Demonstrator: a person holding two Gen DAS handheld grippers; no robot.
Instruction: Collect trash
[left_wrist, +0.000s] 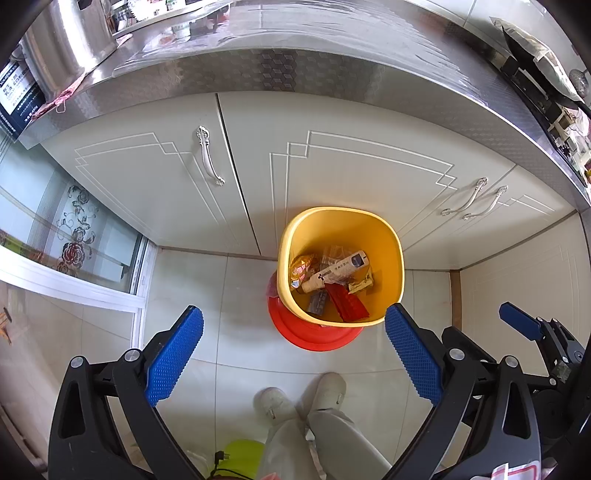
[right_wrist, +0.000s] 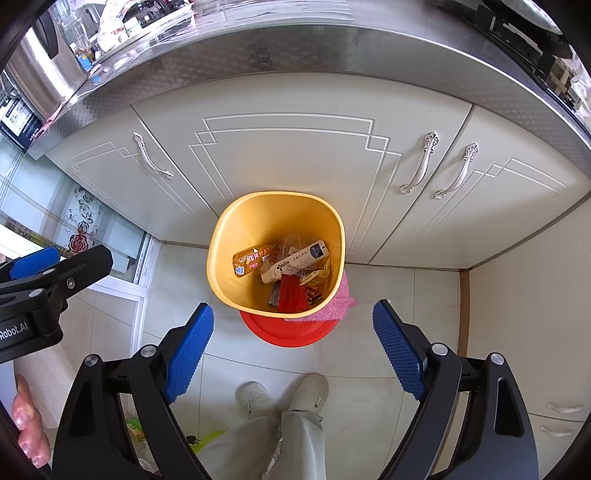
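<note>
A yellow bin stands on the floor by the cabinets and holds wrappers, a white tube box and a red packet. It also shows in the right wrist view, with the same trash inside. My left gripper is open and empty, held above and in front of the bin. My right gripper is open and empty too, above the bin's near side. The right gripper also shows at the edge of the left wrist view.
A red lid lies under the bin, with a pink cloth beside it. White cabinet doors and a steel counter stand behind. The person's feet are below. A glass door is at the left.
</note>
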